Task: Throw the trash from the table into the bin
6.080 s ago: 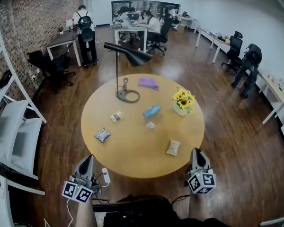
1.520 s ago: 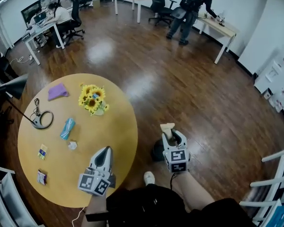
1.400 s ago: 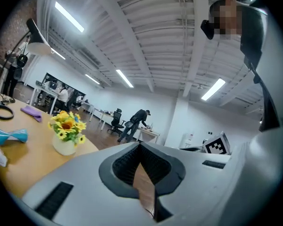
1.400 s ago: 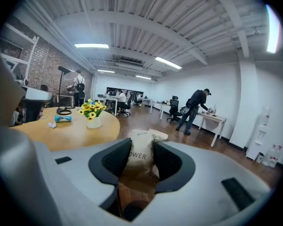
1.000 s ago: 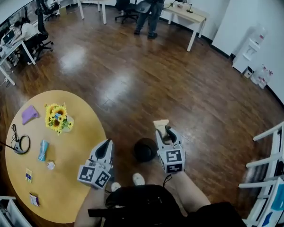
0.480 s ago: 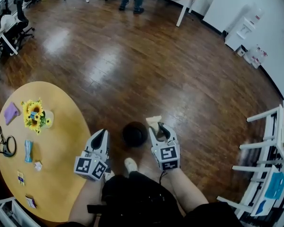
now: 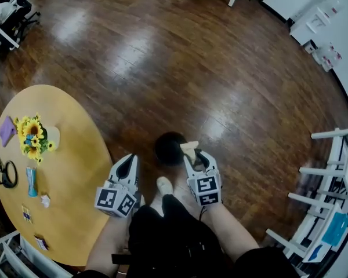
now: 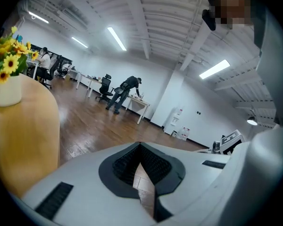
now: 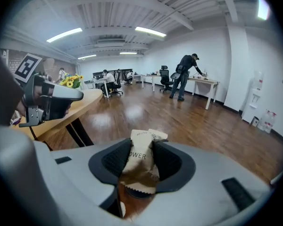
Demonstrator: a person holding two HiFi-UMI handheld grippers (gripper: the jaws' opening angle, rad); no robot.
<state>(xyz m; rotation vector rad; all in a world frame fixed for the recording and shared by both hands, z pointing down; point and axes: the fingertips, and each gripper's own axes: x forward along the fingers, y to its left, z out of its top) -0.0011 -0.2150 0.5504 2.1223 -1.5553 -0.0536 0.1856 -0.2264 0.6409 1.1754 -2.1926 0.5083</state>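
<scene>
1. Right gripper (image 9: 142, 160): jaws clamped on a beige snack packet (image 9: 142, 147). The packet is crumpled, upper end sticks out past the jaw tips, some print on it.
2. Head view: this packet overlaps the right edge of the black round bin (image 7: 169, 148), which stands on the wood floor (image 7: 232, 80) just in front of the person's shoe (image 7: 162, 185). The packet is not released.
3. Right gripper view: a dark round shape shows just under the packet; prob. the bin, cannot confirm.
4. Left gripper (image 8: 140, 155): jaws together, nothing between them, only a thin slit w/ floor behind. In head view it is left of the bin, beside the tabletop edge.
5. Round yellow tabletop (image 7: 69, 172) is at the left of the head view, apart from the bin. Other trash on it: a blue packet (image 7: 32, 180), a small white wad (image 7: 45, 200), two small wrappers (image 7: 26, 214) near the lower edge.
6. Also on the tabletop: sunflowers in a white vase (image 7: 32, 139), a purple cloth (image 7: 7, 130), a black lamp base (image 7: 6, 175).
7. White rack (image 7: 330, 172) at the right side of the head view.
</scene>
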